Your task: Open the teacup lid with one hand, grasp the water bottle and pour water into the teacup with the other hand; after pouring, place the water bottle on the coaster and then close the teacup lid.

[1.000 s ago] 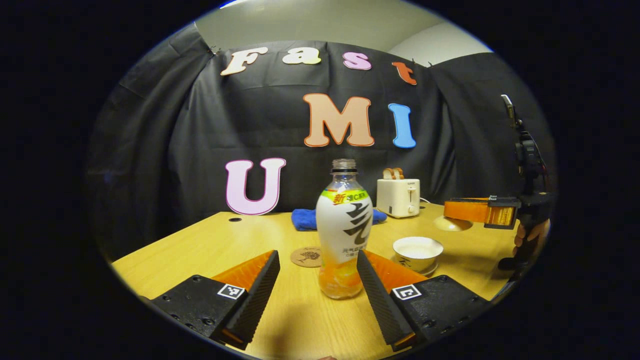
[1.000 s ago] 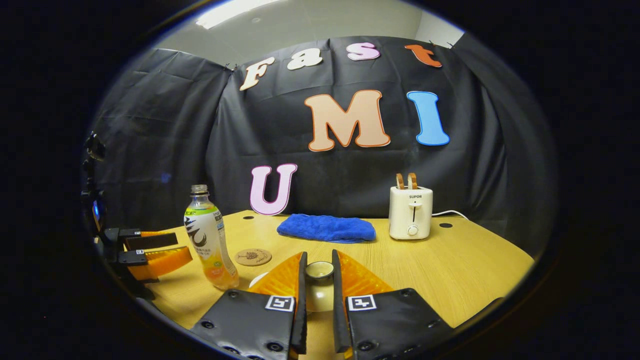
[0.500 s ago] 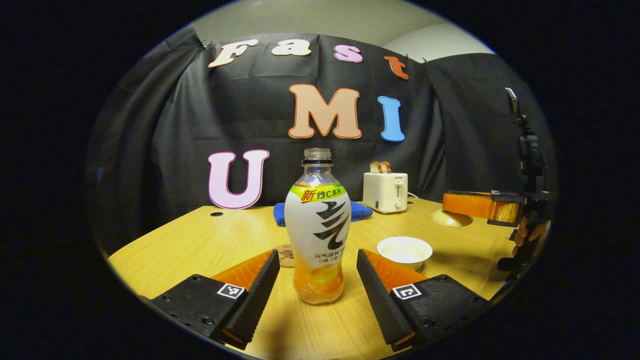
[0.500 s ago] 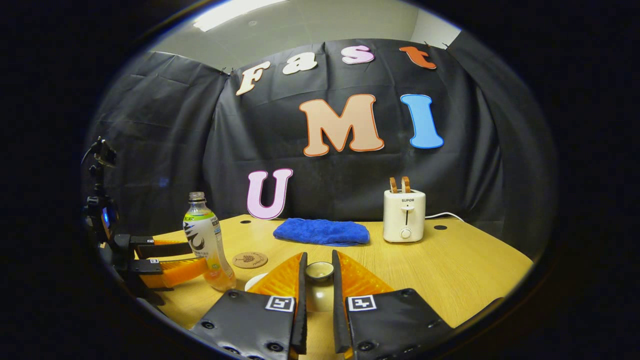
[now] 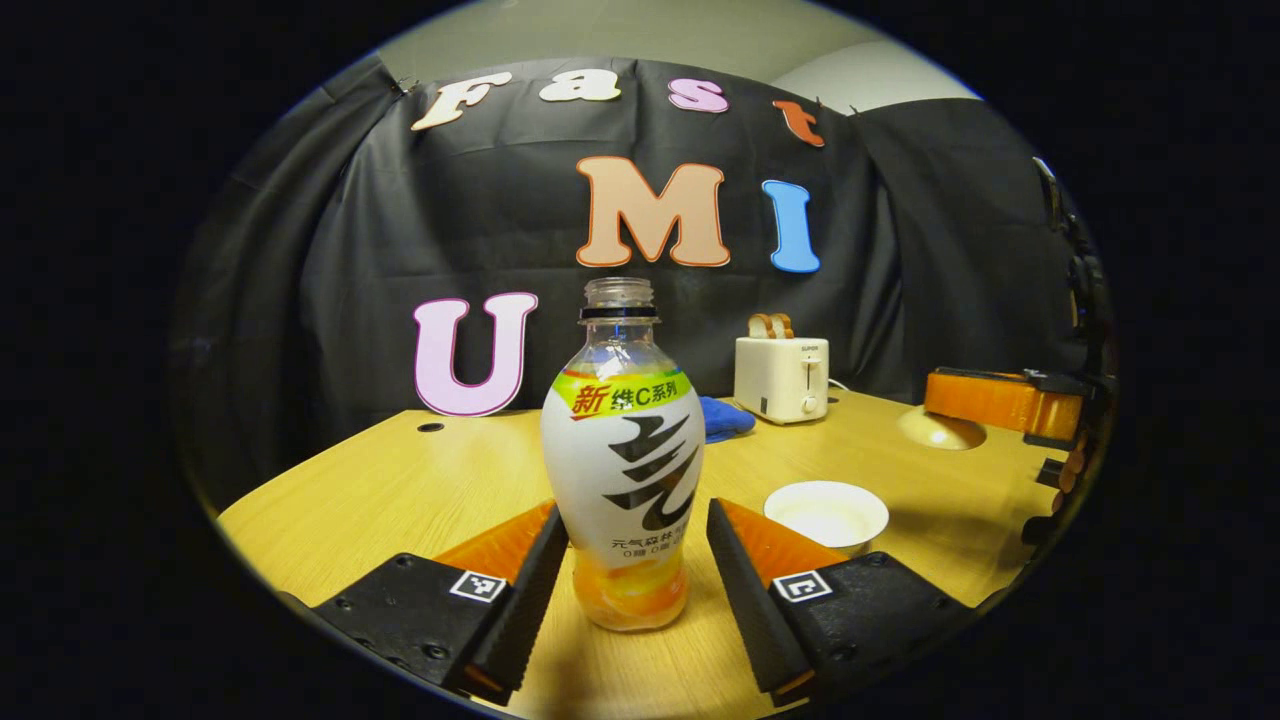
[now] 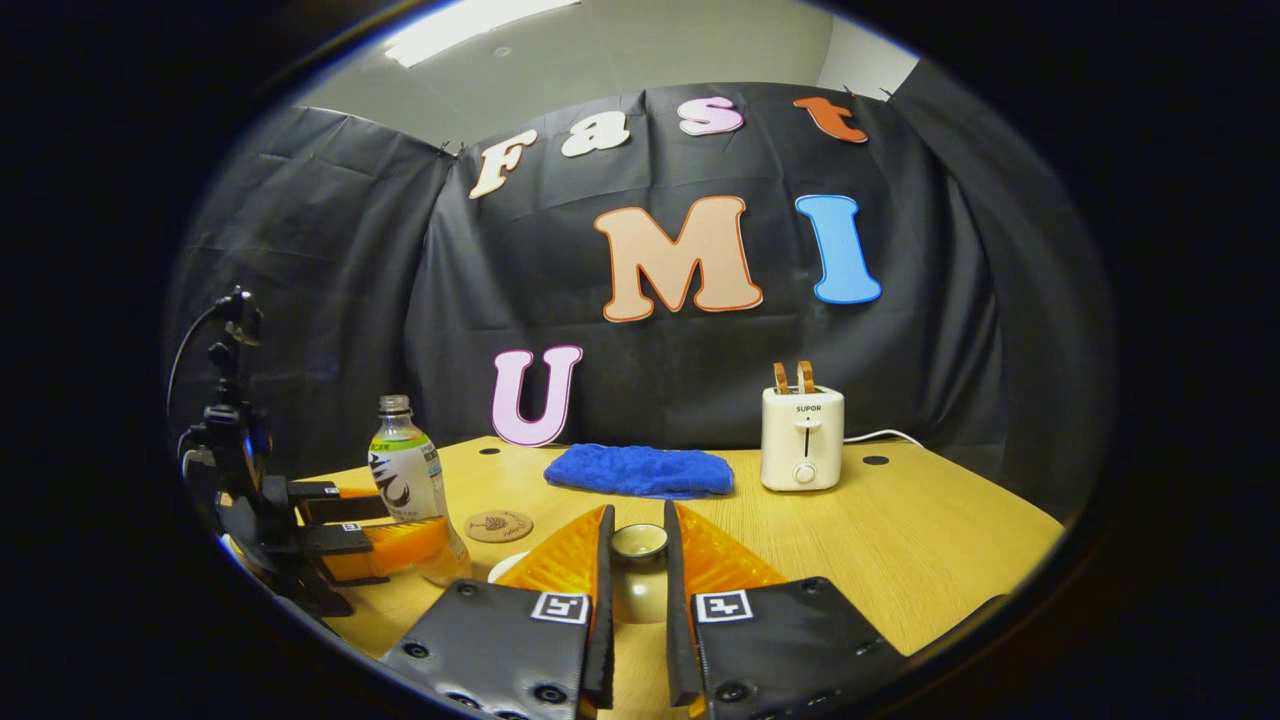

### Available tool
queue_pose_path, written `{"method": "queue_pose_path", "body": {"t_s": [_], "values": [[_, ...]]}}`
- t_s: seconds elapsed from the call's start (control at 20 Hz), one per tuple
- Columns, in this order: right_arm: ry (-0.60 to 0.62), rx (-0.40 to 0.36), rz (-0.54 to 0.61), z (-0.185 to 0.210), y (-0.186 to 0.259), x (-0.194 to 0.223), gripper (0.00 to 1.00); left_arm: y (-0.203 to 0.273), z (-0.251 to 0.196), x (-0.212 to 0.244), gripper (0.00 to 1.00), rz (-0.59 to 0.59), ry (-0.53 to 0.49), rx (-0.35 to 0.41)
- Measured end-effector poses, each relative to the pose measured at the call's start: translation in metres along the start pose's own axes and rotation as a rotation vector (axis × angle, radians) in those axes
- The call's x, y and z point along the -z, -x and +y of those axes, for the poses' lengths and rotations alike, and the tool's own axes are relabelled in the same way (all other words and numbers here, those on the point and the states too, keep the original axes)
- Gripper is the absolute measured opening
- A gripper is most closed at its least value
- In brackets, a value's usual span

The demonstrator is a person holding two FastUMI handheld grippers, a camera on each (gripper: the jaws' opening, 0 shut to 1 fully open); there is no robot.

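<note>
Across the pale wooden worktop (image 5: pixel 400 490), now closer: left hand-held gripper (image 5: pixel 637 560) spread wide around the uncapped clear plastic water bottle (image 5: pixel 623 460), unclosed, beside the open white teacup (image 5: pixel 826 513); right hand-held gripper (image 6: pixel 637 560) clamped on the cream ceramic lid (image 6: pixel 639 545), raised.

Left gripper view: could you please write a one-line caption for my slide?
Open left gripper straddles a capless plastic drink bottle on the wooden table, beside an uncovered white teacup.

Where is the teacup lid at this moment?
In the right gripper view, the teacup lid sits low at centre, its knob pinched by the right gripper, held off the open teacup.
</note>
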State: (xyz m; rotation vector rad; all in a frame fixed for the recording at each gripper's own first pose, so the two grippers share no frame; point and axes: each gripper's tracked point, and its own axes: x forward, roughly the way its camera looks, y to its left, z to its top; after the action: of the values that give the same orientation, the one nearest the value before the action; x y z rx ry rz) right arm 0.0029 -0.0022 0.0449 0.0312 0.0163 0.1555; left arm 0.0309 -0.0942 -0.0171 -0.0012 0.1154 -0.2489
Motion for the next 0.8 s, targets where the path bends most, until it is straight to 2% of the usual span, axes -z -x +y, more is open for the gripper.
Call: {"method": "queue_pose_path", "body": {"t_s": [0.2, 0.4, 0.65, 0.8], "values": [[0.003, 0.007, -0.015, -0.004, 0.003, -0.008, 0.26, -0.005, 0.000, 0.001, 0.67, 0.014, -0.004, -0.009], [-0.001, 0.013, -0.020, -0.007, 0.006, -0.012, 0.26, -0.005, -0.001, 0.002, 0.59, 0.019, -0.018, 0.000], [-0.002, 0.019, -0.014, -0.011, 0.005, -0.011, 0.24, -0.008, 0.000, 0.002, 0.57, 0.052, -0.100, 0.008], [-0.001, 0.015, -0.017, -0.010, 0.006, -0.013, 0.26, -0.012, 0.009, 0.002, 0.57, 0.071, -0.172, -0.019]]}}
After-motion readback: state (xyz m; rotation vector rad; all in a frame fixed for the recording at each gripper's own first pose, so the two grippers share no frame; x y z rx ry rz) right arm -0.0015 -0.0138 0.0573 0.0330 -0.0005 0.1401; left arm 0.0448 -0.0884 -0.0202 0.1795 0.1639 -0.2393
